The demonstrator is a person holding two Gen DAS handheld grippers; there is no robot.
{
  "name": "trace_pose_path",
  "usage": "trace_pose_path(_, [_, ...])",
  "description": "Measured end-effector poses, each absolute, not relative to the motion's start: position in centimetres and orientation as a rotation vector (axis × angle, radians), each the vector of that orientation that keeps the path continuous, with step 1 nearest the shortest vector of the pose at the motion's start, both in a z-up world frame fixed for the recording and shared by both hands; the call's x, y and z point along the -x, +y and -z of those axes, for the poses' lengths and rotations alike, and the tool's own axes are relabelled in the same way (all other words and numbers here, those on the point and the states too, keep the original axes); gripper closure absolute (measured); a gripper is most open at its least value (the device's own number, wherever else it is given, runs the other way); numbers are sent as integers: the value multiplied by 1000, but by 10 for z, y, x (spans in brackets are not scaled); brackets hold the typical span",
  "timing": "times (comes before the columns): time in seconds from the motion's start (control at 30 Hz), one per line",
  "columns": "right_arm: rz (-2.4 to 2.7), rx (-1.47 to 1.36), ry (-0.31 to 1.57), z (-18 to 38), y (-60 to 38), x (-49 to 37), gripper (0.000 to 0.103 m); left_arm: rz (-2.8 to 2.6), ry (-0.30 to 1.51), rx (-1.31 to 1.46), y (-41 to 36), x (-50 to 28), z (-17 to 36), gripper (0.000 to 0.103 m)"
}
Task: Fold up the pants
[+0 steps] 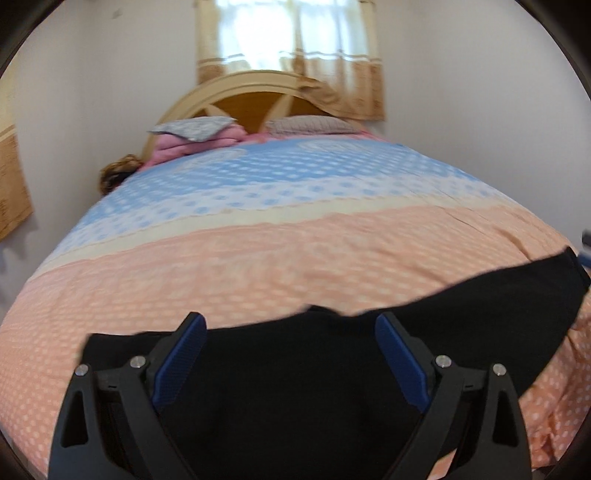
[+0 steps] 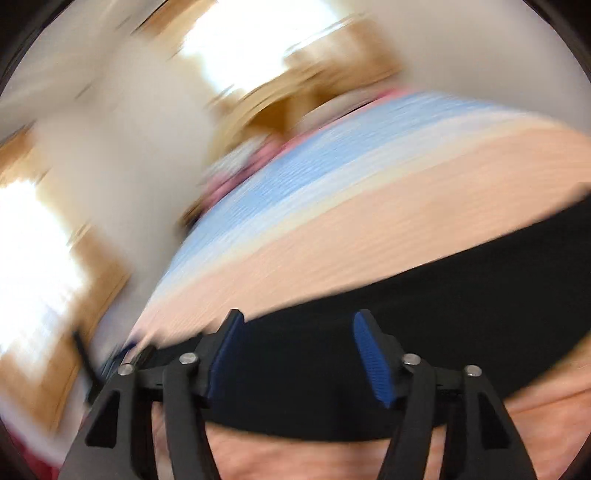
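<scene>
My left claw (image 1: 290,325) is filling the bottom of its frame, its blue pads (image 1: 181,360) standing spread wide with nothing pinched between them, only hovering over the black pants (image 1: 295,387). The pants are lying flat on the bed (image 1: 258,266), running as a dark band from the lower left of that frame up to its right edge, on the peach part of the bedspread. In the right wrist view, which is heavily smeared by motion, my right claw (image 2: 299,321) is also sitting at the bottom centre, its pads apart and gripping nothing, and the pants (image 2: 424,314) are stretching from the lower centre up toward the right edge. The bed is taking up most of the left view, its cover going from peach through a cream stripe to blue higher up. Above it, in the upper middle, the arched headboard (image 1: 258,99) is standing under a curtained window (image 1: 288,33). Two pillows (image 1: 310,124) are lying just below the headboard, the left one on a pink bundle.
</scene>
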State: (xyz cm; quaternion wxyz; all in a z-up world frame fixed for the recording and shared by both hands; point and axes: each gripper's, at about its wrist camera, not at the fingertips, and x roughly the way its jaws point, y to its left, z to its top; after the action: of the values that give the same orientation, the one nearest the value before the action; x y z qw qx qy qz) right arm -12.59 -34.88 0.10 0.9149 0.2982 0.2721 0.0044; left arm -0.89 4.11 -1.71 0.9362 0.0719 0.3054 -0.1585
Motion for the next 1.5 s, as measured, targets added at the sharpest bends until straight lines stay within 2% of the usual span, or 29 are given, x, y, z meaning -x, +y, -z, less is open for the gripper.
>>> trace_pose_path(0.13, [322, -632, 543, -2, -465, 170, 39, 373, 662, -170, 7, 19, 30, 7])
trace_pose_path(0.27, [463, -659, 631, 25, -542, 188, 39, 373, 691, -197, -20, 26, 39, 7])
trace_pose_path(0.43, [425, -682, 755, 60, -558, 175, 39, 339, 733, -214, -37, 28, 53, 7])
trace_pose_path(0.57, [460, -528, 829, 64, -542, 163, 39, 324, 757, -193, -36, 26, 64, 7])
trace_pose_path(0.63, [467, -509, 837, 64, -540, 163, 45, 325, 770, -177, -34, 25, 64, 5])
trace_pose_path(0.67, [472, -504, 843, 64, -538, 160, 58, 324, 772, -173, -33, 25, 64, 5])
trace_pose_path(0.7, [467, -507, 844, 62, -537, 162, 77, 323, 774, -169, -33, 25, 65, 4])
trace_pose_path(0.73, [447, -524, 840, 59, -534, 165, 84, 324, 775, -165, -33, 25, 65, 4])
trace_pose_path(0.8, [437, -527, 844, 54, -528, 163, 86, 333, 779, -165, -32, 26, 64, 4])
trace_pose_path(0.93, [464, -311, 758, 8, -484, 159, 86, 346, 784, -178, -27, 27, 58, 4])
trace_pose_path(1.13, [213, -114, 687, -47, -377, 129, 86, 358, 743, -122, -13, 26, 41, 4])
trace_pose_path(1.27, [-9, -32, 725, -32, -287, 102, 86, 352, 703, -130, -2, 26, 34, 4])
trace_pose_path(1.43, [-129, 119, 796, 25, -191, 82, 85, 329, 689, -124, 16, 22, 33, 4])
trace_pose_path(1.47, [-137, 131, 804, 33, -183, 82, 83, 322, 688, -124, 20, 21, 34, 4])
trace_pose_path(1.5, [-139, 150, 813, 43, -175, 83, 73, 317, 687, -123, 22, 20, 34, 4])
